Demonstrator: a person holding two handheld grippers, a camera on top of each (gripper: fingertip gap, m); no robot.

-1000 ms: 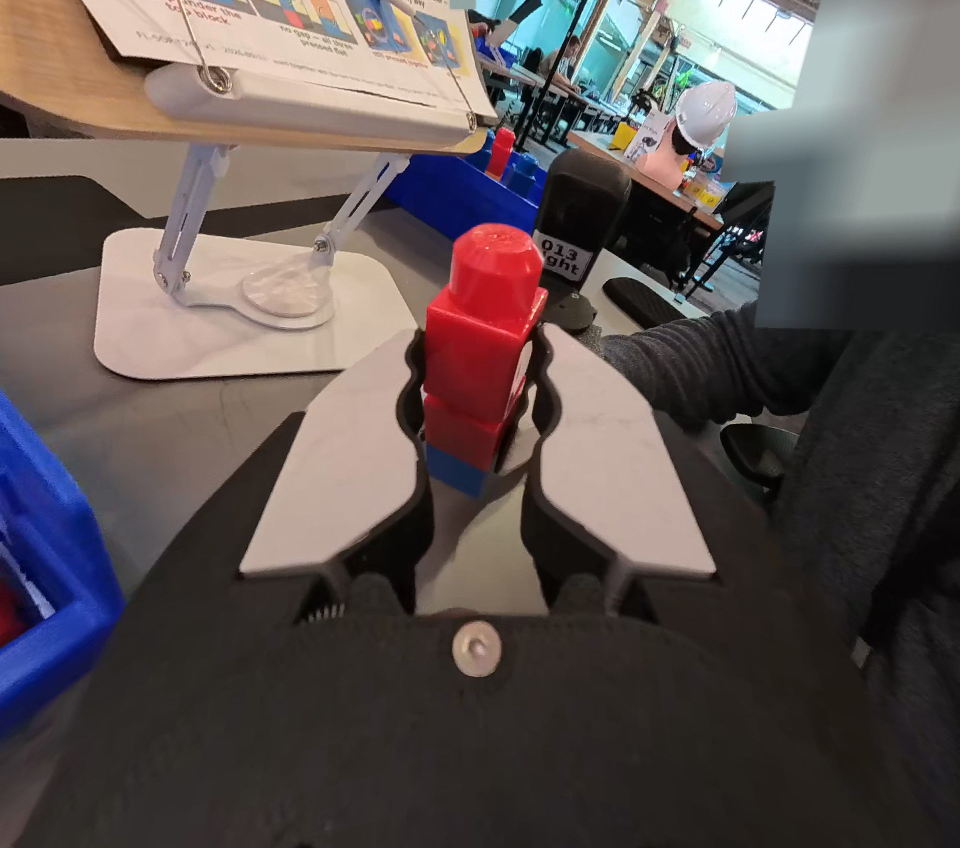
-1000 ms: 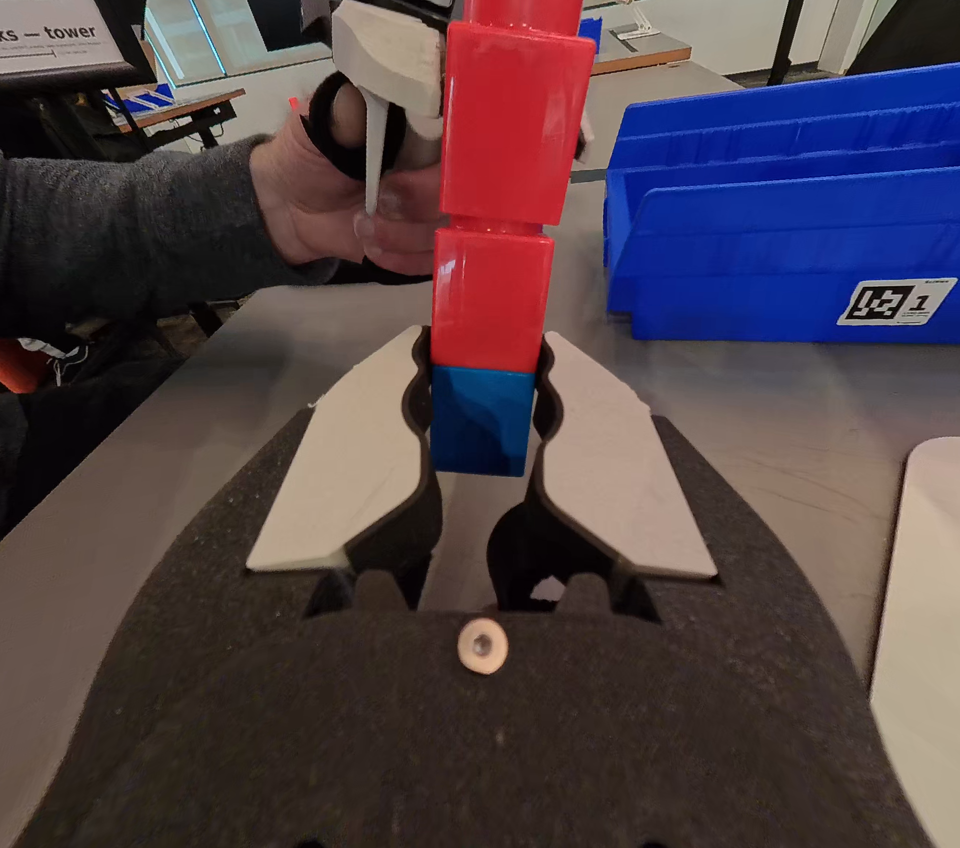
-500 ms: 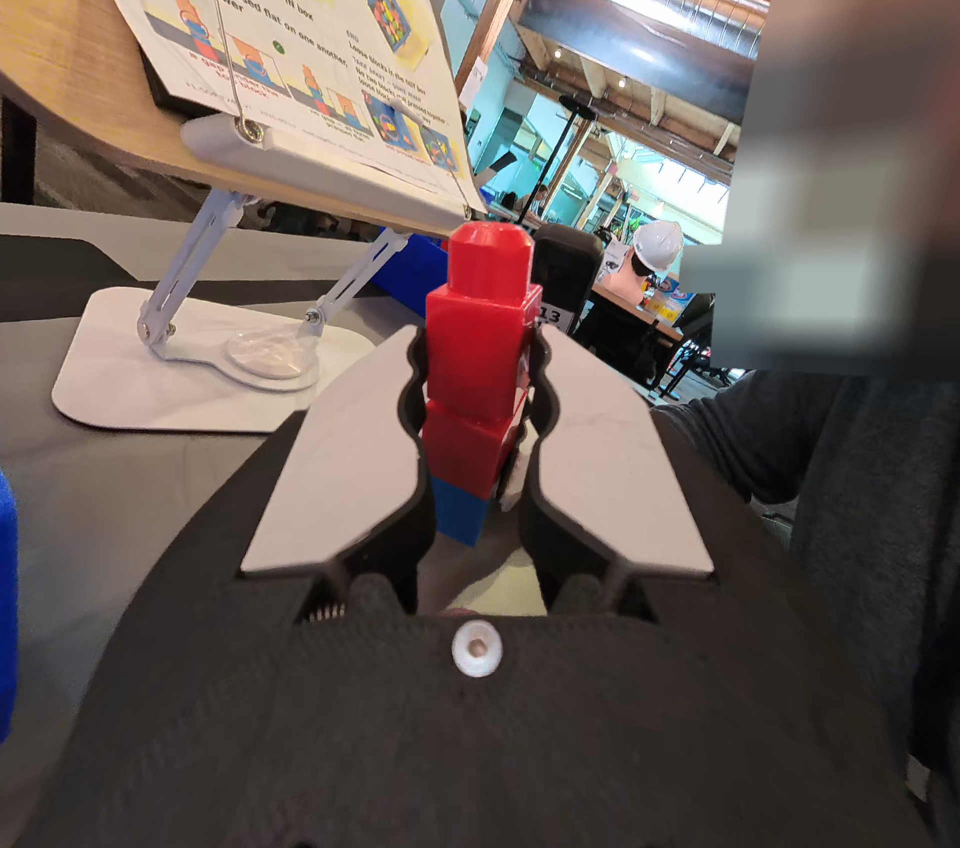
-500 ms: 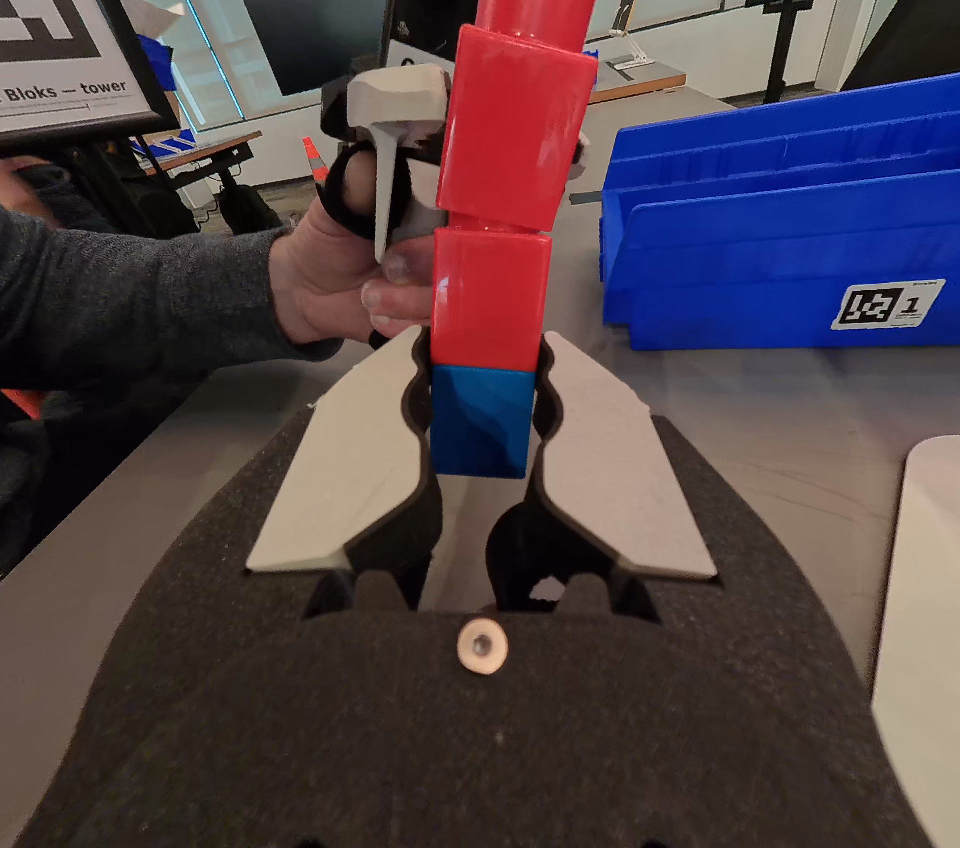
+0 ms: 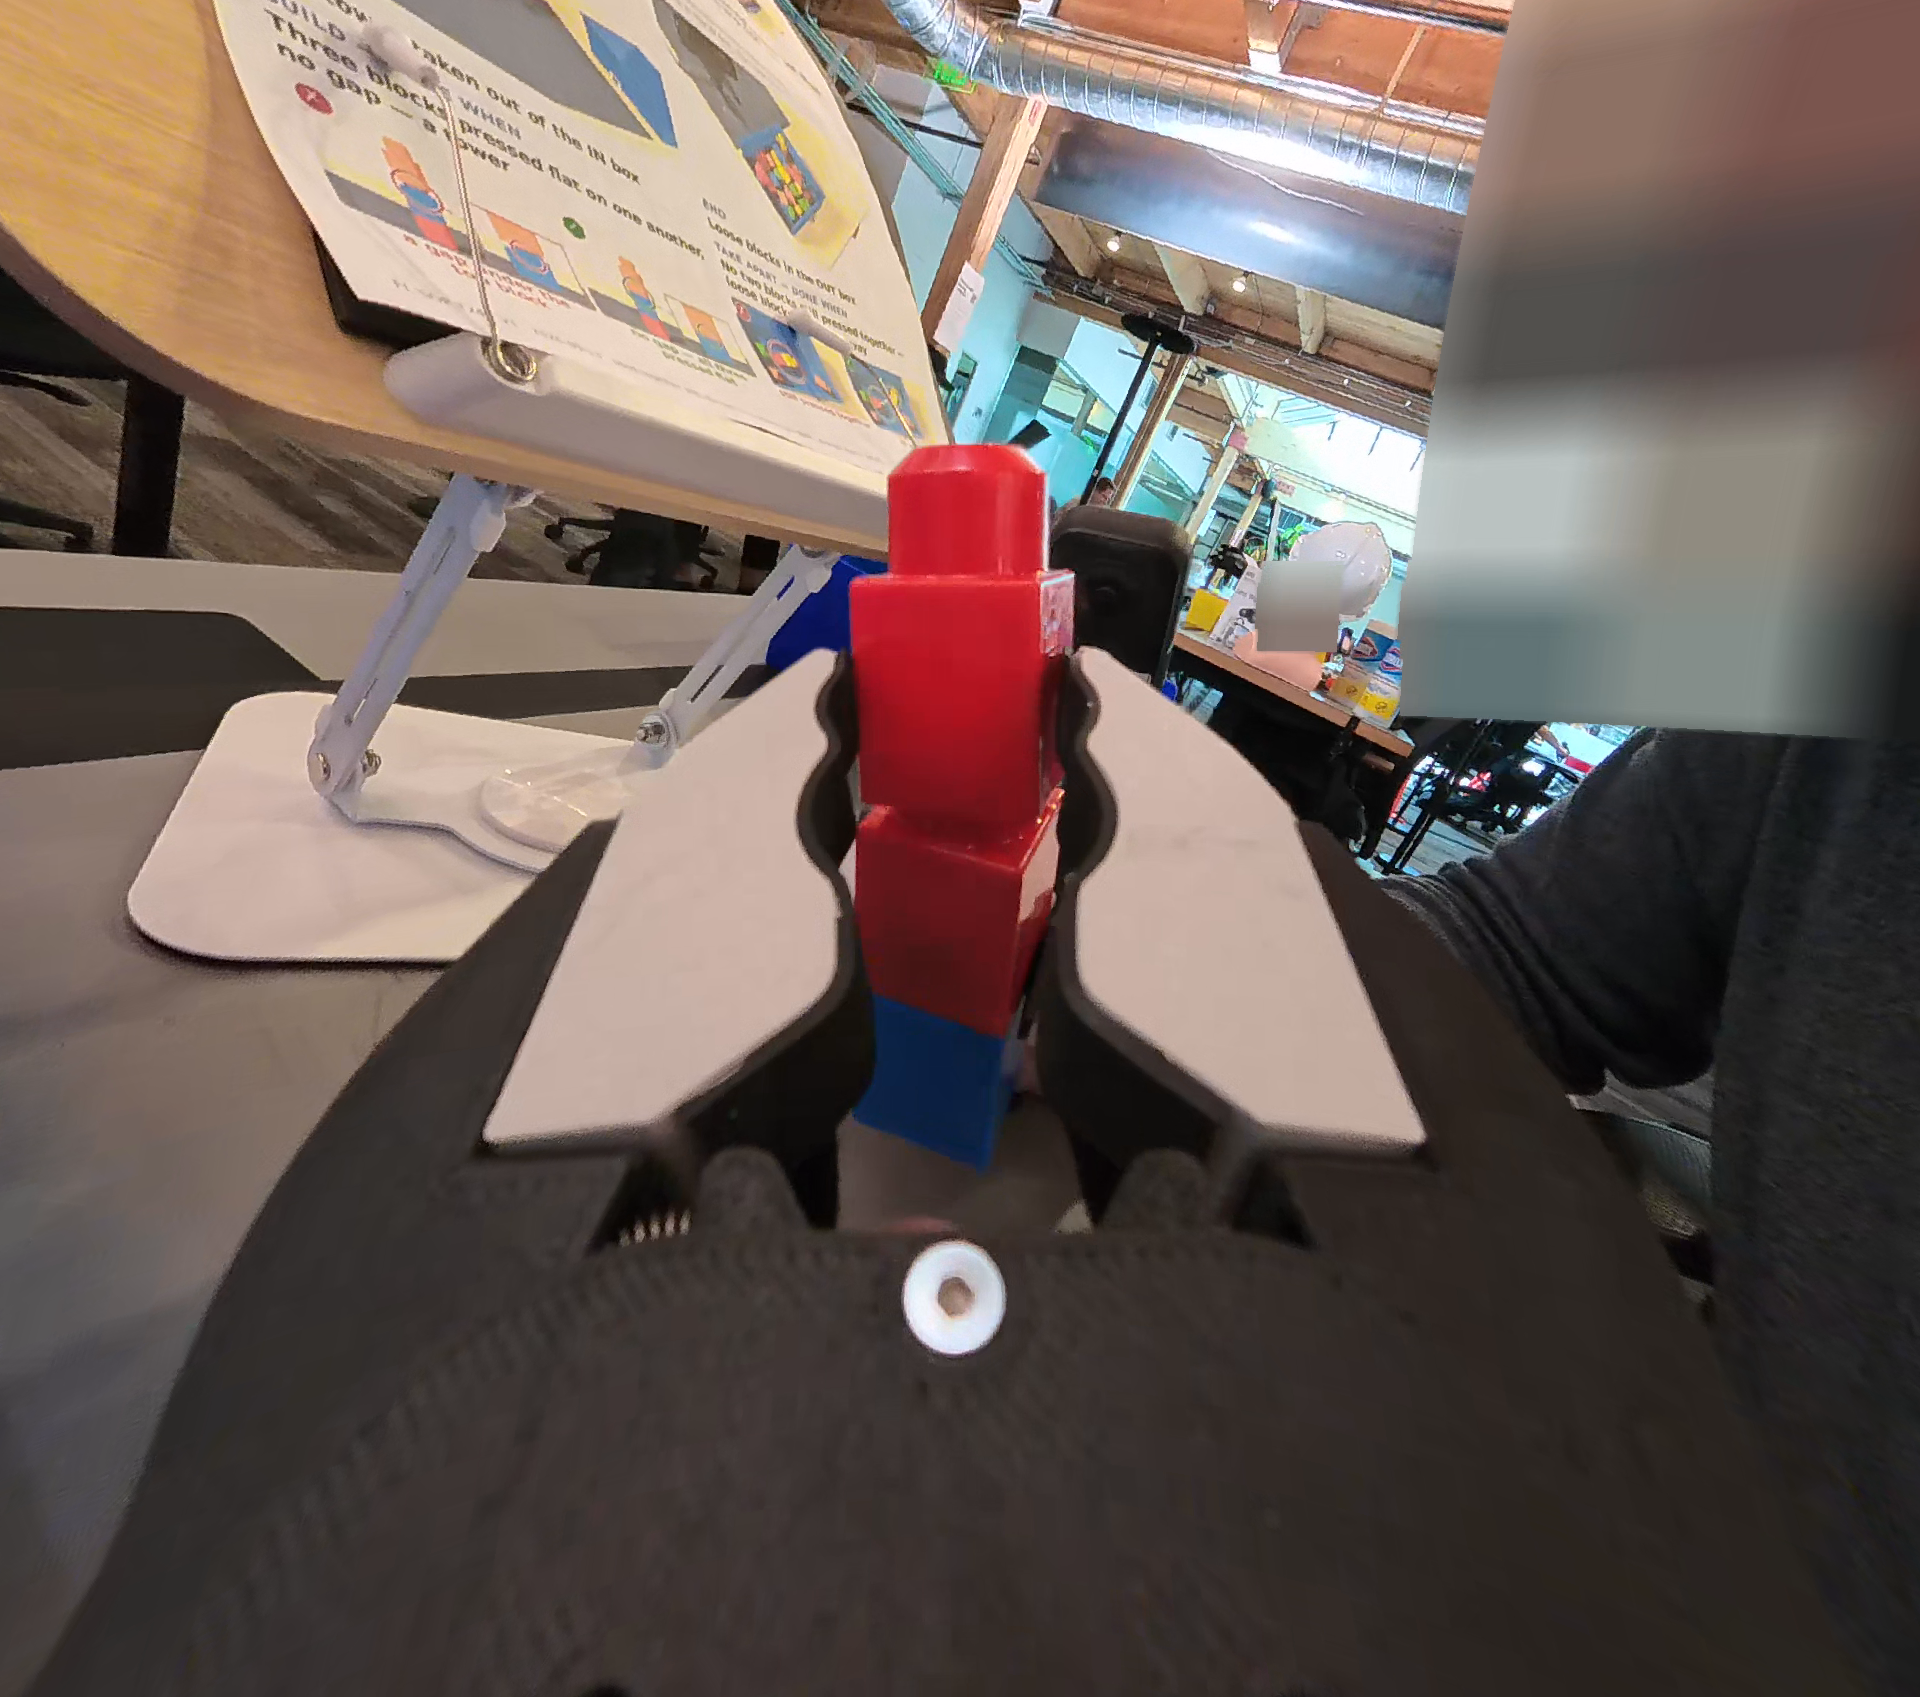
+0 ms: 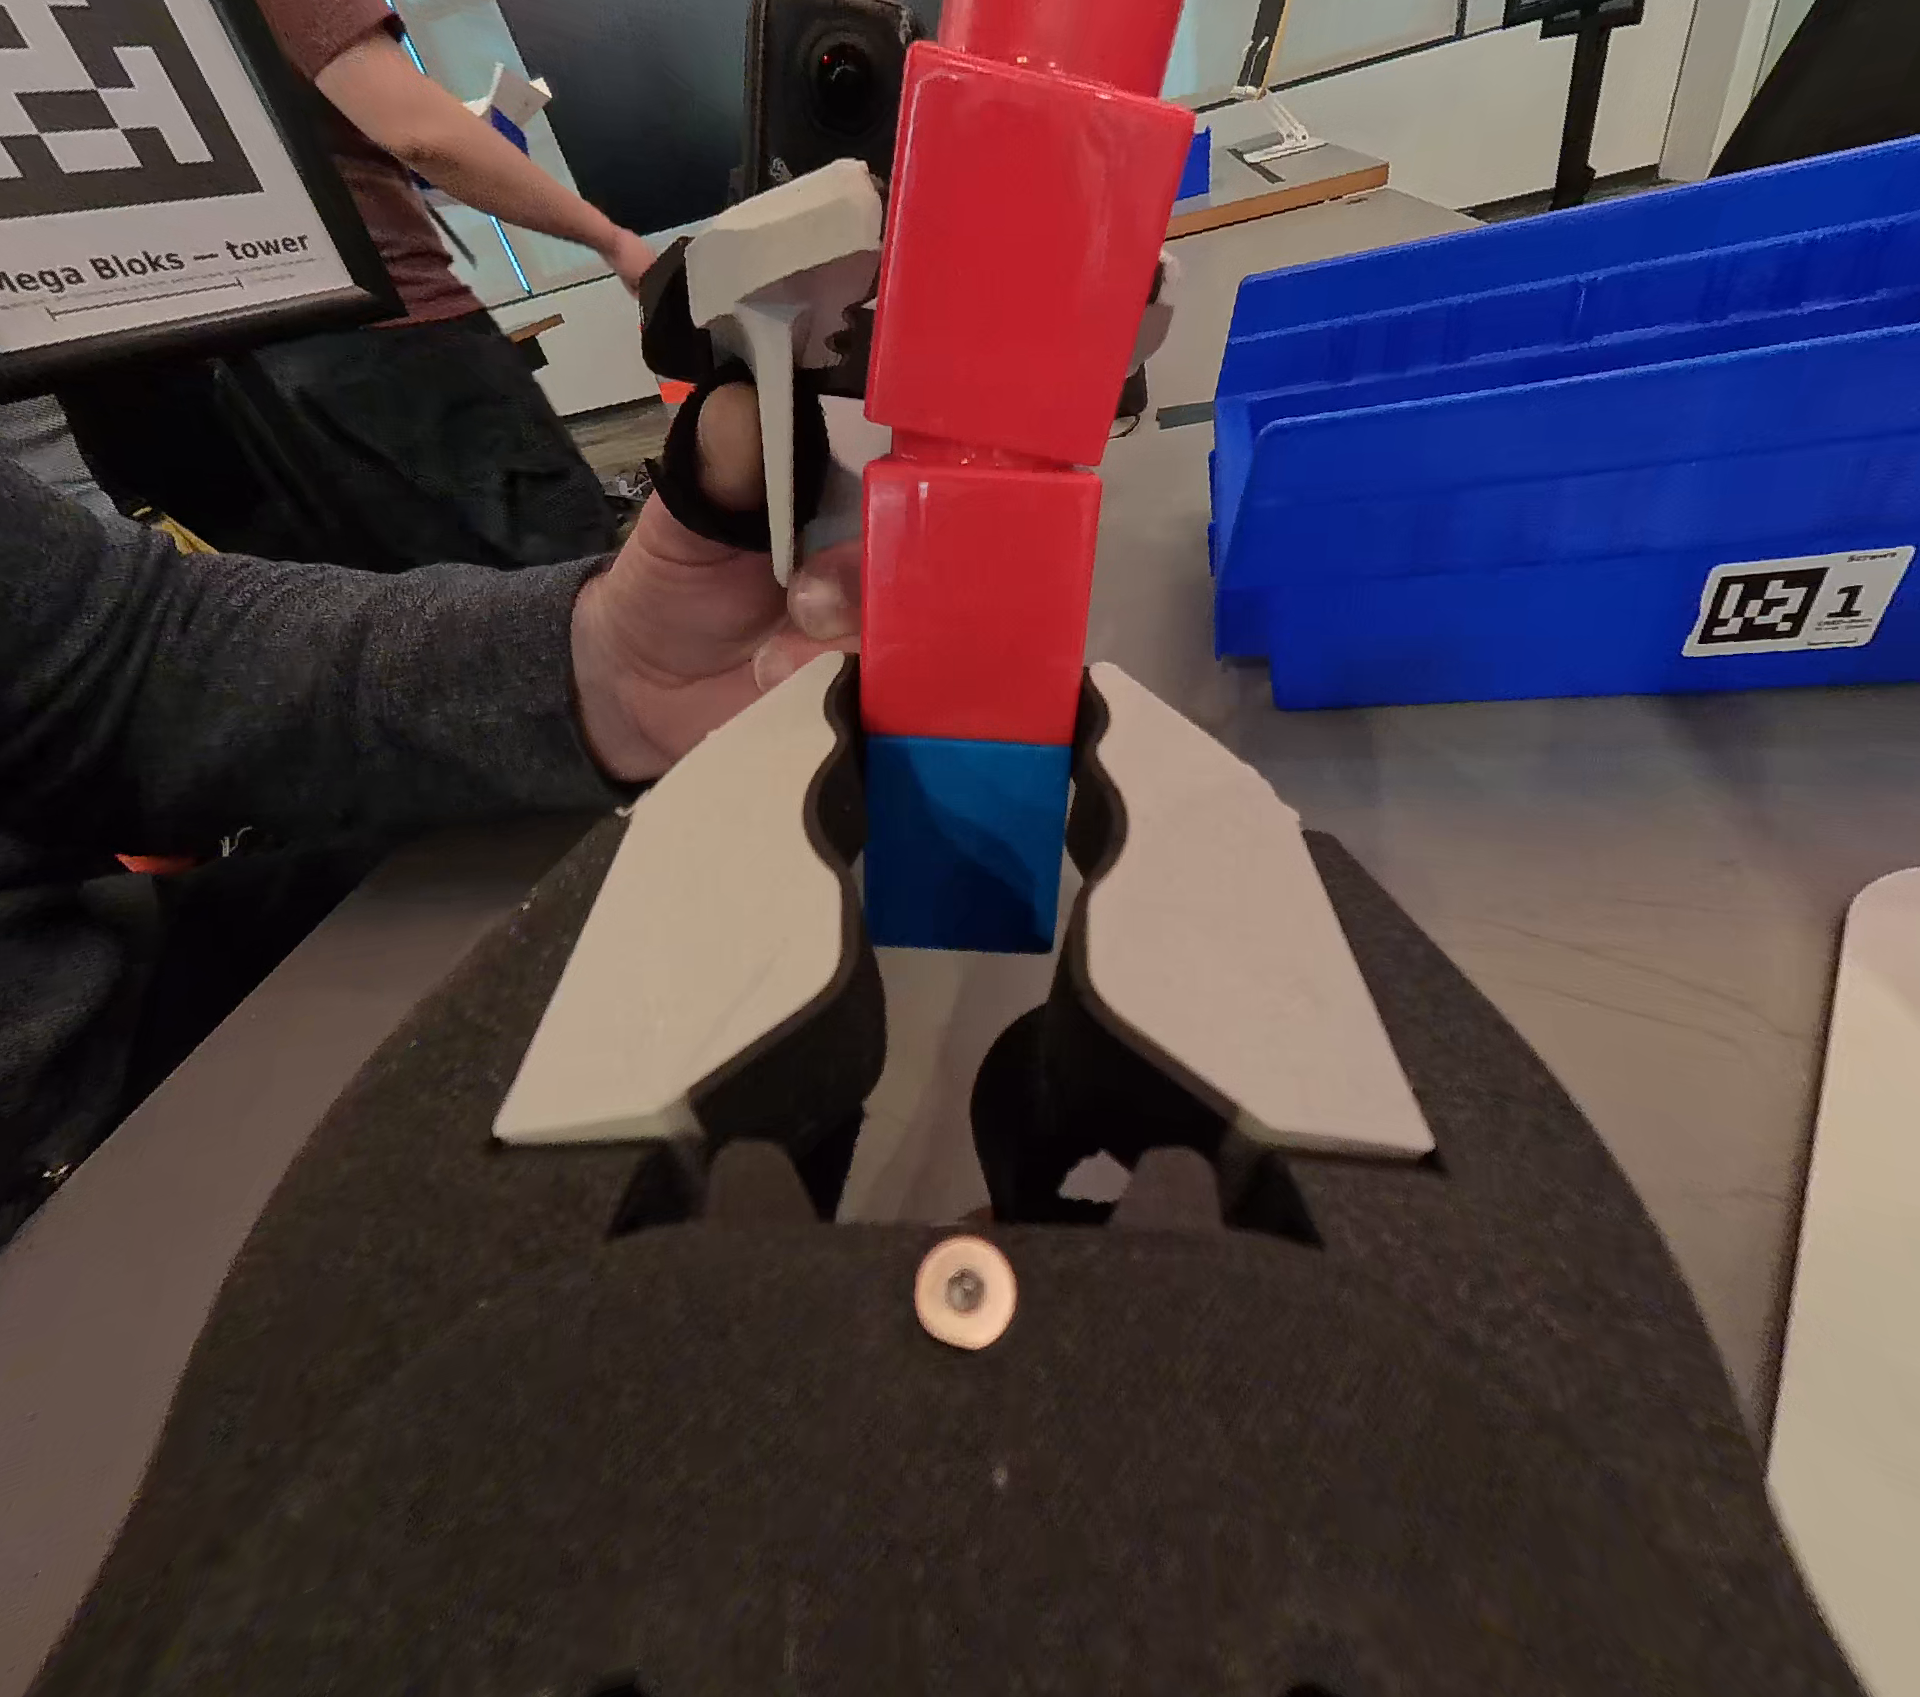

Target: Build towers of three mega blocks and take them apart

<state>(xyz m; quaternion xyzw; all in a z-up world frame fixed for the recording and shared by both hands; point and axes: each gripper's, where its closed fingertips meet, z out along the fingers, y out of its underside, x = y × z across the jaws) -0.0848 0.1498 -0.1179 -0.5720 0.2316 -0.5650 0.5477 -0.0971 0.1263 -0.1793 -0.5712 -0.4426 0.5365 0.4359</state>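
A three-block tower is held in the air between both grippers: a blue block (image 6: 964,847) at the bottom, a red block (image 6: 977,598) in the middle and a red block (image 6: 1023,255) on top. My right gripper (image 6: 966,702) is shut on the blue block. My left gripper (image 5: 956,681) is shut on the top red block (image 5: 951,691). The middle red block (image 5: 951,909) and the blue block (image 5: 935,1076) hang between its fingers. The top block sits slightly askew on the middle one. The left gripper (image 6: 790,265) shows behind the tower in the right wrist view.
Stacked blue bins (image 6: 1558,452) stand on the grey table (image 6: 1507,837) to the right. A document stand holding an instruction sheet (image 5: 520,120) has a white base (image 5: 301,858). A framed sign (image 6: 125,89) stands at the left. A person's arm (image 6: 260,671) holds the left gripper. Tip to tip, the grippers are about 6 cm apart.
Both grippers have kept their hold and raised the tower. The left wrist view has tipped upward, so more ceiling and less table show.
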